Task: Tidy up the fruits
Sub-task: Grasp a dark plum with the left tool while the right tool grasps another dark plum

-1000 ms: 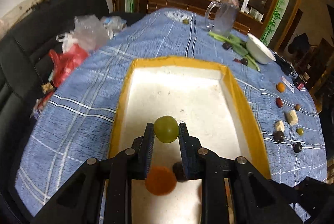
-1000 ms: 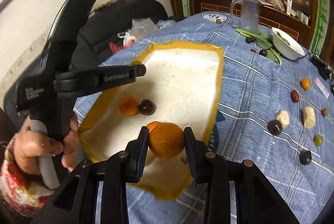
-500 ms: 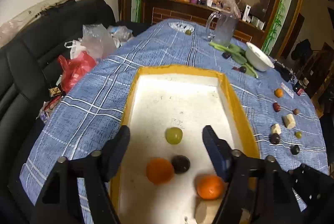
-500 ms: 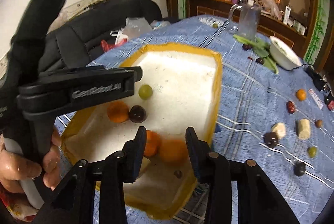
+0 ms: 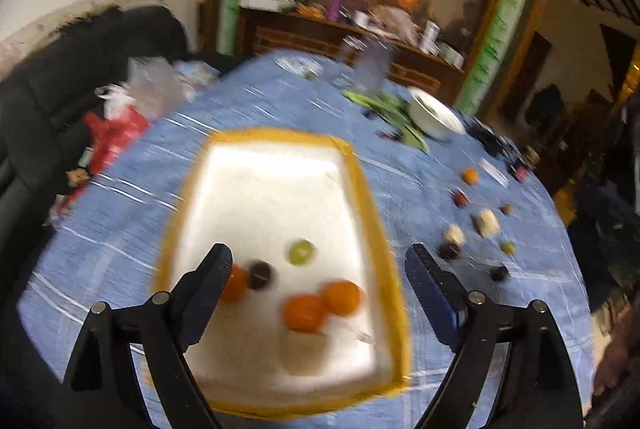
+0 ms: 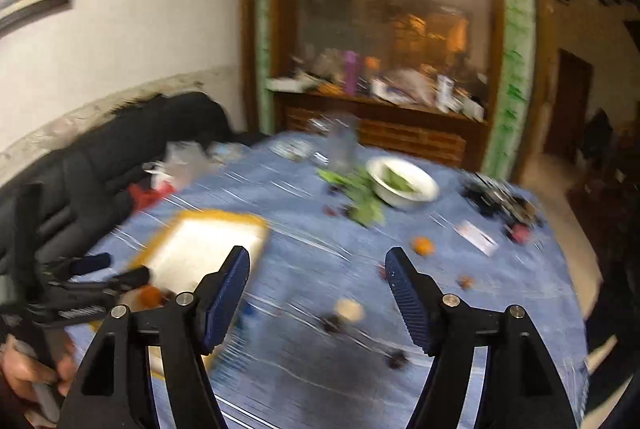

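A white tray with a yellow rim (image 5: 362,185) lies on the blue checked tablecloth (image 5: 132,213). In it rest a green grape (image 5: 301,252), a dark fruit (image 5: 261,274), an orange fruit (image 5: 236,283) half behind my left finger, and two oranges (image 5: 316,305) side by side. My left gripper (image 5: 318,269) hovers above the tray, its jaws opening with nothing between them. My right gripper (image 6: 318,275) is raised over the cloth to the right of the tray (image 6: 256,243), jaws opening and empty. Loose fruits lie on the cloth: an orange one (image 6: 423,245), pale pieces (image 6: 349,309) and dark ones (image 6: 397,360).
A white bowl with greens (image 6: 402,181), a glass jug (image 6: 342,145) and small dark items (image 6: 496,199) stand at the far side. Plastic bags (image 5: 120,117) lie on a black sofa (image 5: 48,77) at the left. A hand (image 6: 28,373) holds the left gripper's handle.
Both grippers let go of their fruit into the tray and spread wide. Both lifted and drew back; the right one swung right, away from the tray, towards the loose fruits.
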